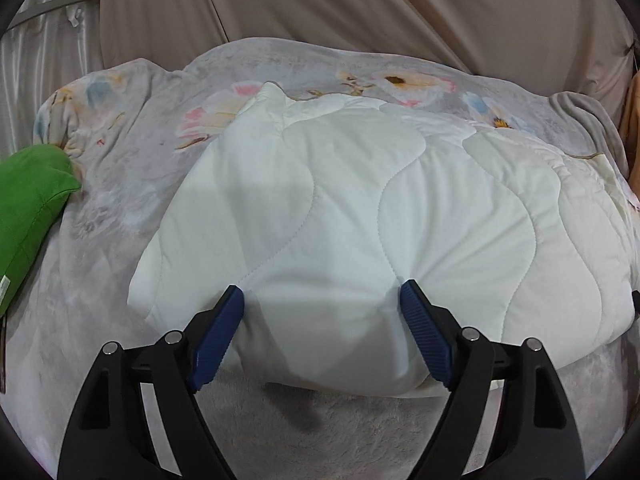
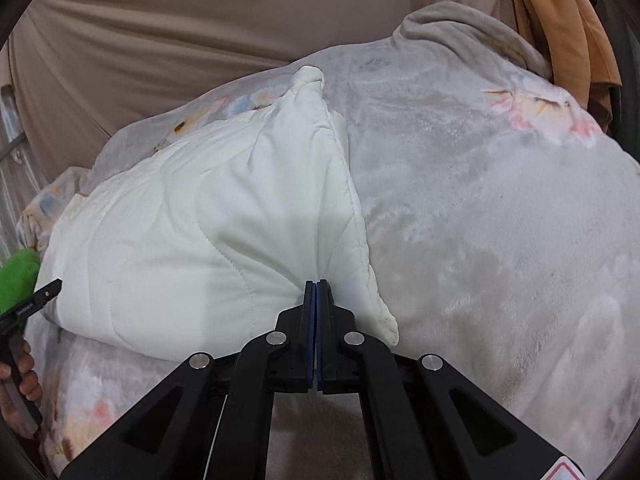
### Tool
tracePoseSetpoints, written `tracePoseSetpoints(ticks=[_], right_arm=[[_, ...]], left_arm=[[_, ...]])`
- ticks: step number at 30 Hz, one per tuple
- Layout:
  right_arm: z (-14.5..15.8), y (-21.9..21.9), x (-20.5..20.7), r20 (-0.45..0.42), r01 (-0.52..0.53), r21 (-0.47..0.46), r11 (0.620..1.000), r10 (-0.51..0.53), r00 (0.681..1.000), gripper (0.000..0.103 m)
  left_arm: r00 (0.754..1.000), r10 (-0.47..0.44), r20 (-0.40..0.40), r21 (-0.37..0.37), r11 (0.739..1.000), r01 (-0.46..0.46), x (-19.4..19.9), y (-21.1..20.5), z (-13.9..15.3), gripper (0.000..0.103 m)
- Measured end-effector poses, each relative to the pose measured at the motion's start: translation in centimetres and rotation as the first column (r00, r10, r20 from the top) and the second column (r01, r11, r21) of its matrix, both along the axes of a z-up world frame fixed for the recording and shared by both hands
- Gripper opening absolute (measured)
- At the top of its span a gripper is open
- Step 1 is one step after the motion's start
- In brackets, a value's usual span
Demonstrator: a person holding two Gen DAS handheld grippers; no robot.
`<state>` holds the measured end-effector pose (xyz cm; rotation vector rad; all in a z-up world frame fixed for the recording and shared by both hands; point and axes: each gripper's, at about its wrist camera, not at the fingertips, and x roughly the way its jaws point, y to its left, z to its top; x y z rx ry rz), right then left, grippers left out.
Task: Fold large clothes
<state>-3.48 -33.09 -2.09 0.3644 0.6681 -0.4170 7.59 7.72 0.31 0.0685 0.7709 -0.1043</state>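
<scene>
A white quilted comforter [image 1: 360, 200] lies folded into a thick bundle on a grey floral blanket [image 1: 100, 240]. My left gripper [image 1: 320, 300] is open, its blue pads wide apart on either side of the bundle's near rounded edge, which bulges between them. In the right wrist view the comforter [image 2: 192, 232] tapers to a corner at the back, with a loose flap on its right side. My right gripper [image 2: 317, 285] is shut, pads together, tips pushed into the bundle's near edge where creases converge. No cloth shows between the pads.
A green cushion [image 1: 28, 208] lies at the blanket's left edge. Beige draped fabric [image 1: 360, 8] hangs behind the bed, and orange cloth [image 2: 560, 20] at the far right. A hand [image 2: 24, 368] holding the left gripper shows at the left edge. Bare blanket [image 2: 480, 220] spreads to the right.
</scene>
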Motion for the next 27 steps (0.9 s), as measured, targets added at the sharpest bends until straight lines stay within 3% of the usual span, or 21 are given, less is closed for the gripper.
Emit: tracePoseSetpoints(ticks=[2, 3, 6, 10, 16, 20, 23, 27], right_arm=[[1.2, 1.3, -0.6, 0.016, 0.024, -0.032, 0.999, -0.023, 1.0, 0.002], [2.0, 1.9, -0.6, 0.034, 0.016, -0.04, 0.999, -0.015, 0.999, 0.009], [4.9, 5.1, 0.4, 0.088, -0.078, -0.056, 0.995, 0.082, 0.993, 0.009], [7.6, 10.0, 5.4, 0.091, -0.245, -0.069, 0.967, 0.25, 0.964, 0.009], [9.6, 13.1, 15.9, 0.07, -0.301, -0.07, 0.951, 0.306, 0.95, 0.009], [7.8, 12.7, 22.4, 0.005, -0.255, -0.083, 0.964, 0.256, 0.967, 0.009], [2.5, 12.7, 24.6, -0.093, -0.333, 0.057, 0.941, 0.337, 0.937, 0.012], [0.4, 17.2, 22.6, -0.14, -0.382, -0.172, 0.908, 0.361, 0.922, 0.011]], left_arm=[[1.0, -0.001, 0.002, -0.001, 1.0, 0.001, -0.1, 0.0, 0.0, 0.079], [1.0, -0.002, 0.001, -0.004, 1.0, 0.002, -0.1, 0.1, 0.0, 0.079], [1.0, -0.002, 0.005, -0.012, 1.0, 0.002, -0.1, 0.2, -0.2, 0.079], [1.0, 0.0, 0.025, -0.011, 1.0, 0.0, -0.6, 0.2, -0.2, 0.079], [1.0, 0.022, 0.019, -0.165, 0.986, -0.018, -1.3, 4.1, 1.9, 0.079], [0.994, 0.104, 0.023, -0.229, 0.969, -0.096, -1.2, 8.5, 3.1, 0.087], [0.99, 0.136, -0.024, -0.275, 0.951, -0.138, -0.5, 11.4, 2.5, 0.088], [0.985, 0.105, -0.135, -0.348, 0.926, -0.146, 1.4, 12.8, -0.5, 0.093]])
